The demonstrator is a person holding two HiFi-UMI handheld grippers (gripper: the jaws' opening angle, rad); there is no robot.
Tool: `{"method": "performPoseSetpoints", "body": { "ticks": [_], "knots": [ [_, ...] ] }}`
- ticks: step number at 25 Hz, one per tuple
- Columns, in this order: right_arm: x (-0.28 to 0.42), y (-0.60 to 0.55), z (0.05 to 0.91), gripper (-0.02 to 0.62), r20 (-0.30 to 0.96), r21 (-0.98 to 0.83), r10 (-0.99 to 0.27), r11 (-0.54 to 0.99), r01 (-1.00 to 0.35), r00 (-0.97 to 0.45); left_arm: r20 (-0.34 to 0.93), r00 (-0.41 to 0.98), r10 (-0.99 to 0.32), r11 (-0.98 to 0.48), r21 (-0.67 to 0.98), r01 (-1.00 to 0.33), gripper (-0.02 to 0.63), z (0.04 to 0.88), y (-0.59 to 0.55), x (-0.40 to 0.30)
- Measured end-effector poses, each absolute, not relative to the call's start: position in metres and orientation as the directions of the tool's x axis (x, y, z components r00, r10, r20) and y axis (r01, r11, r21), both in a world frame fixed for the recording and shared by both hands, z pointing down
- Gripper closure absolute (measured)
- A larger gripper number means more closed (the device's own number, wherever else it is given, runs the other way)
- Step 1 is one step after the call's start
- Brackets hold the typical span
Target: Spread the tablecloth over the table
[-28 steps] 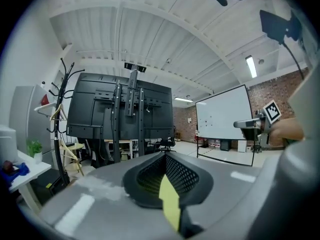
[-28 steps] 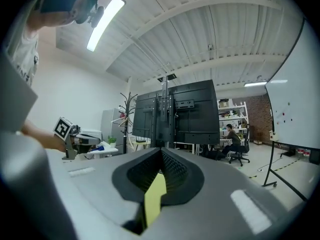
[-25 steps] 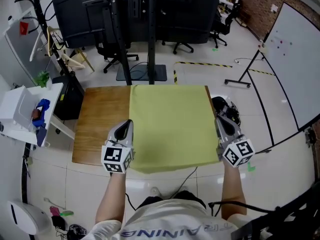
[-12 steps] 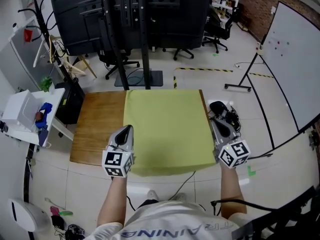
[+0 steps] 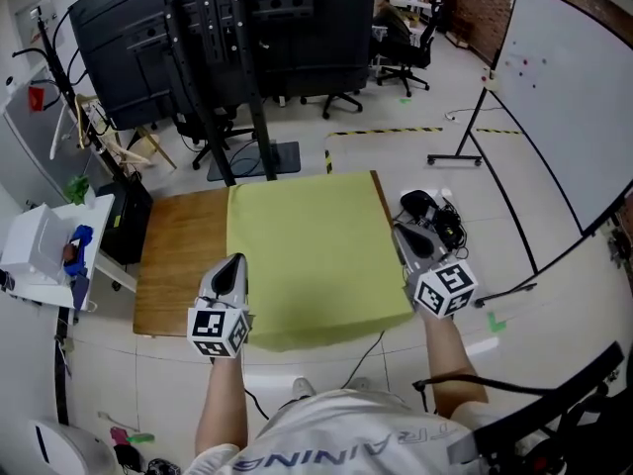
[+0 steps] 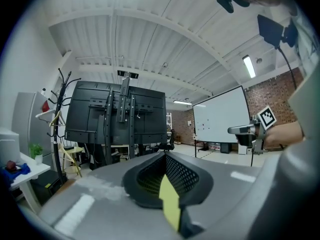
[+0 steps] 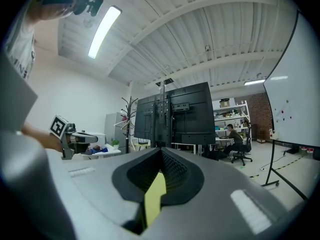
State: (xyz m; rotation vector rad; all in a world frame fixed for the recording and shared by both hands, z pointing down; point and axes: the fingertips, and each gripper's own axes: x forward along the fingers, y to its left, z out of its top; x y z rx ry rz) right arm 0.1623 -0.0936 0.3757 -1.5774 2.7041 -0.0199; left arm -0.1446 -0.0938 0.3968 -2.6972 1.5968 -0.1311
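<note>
The left gripper [image 5: 233,265] and right gripper [image 5: 405,236] each clamp a tablecloth [image 5: 307,250] corner, to stretch it flat ahead over the table [image 5: 176,255].

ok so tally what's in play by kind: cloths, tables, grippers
tablecloth, yellow-green: 1
table, wooden: 1
grippers: 2, the left gripper and the right gripper, each clamped on the cloth's near edge
total: 4

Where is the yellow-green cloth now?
In the head view, the tablecloth covers the right part of the wooden table, its near corners pinched by the left gripper and right gripper.
</note>
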Motion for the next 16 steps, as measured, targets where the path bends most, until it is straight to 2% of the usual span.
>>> {"method": "performPoseSetpoints", "body": {
  "ticks": [16],
  "knots": [
    [0.158,-0.092,0.376,0.589,-0.003,-0.019,-0.870,0.493,-0.870,-0.493,0.069,0.502,-0.862,-0.505,-0.058,-0.861,0.600,0.391,-0.097,-0.139]
  ]
}}
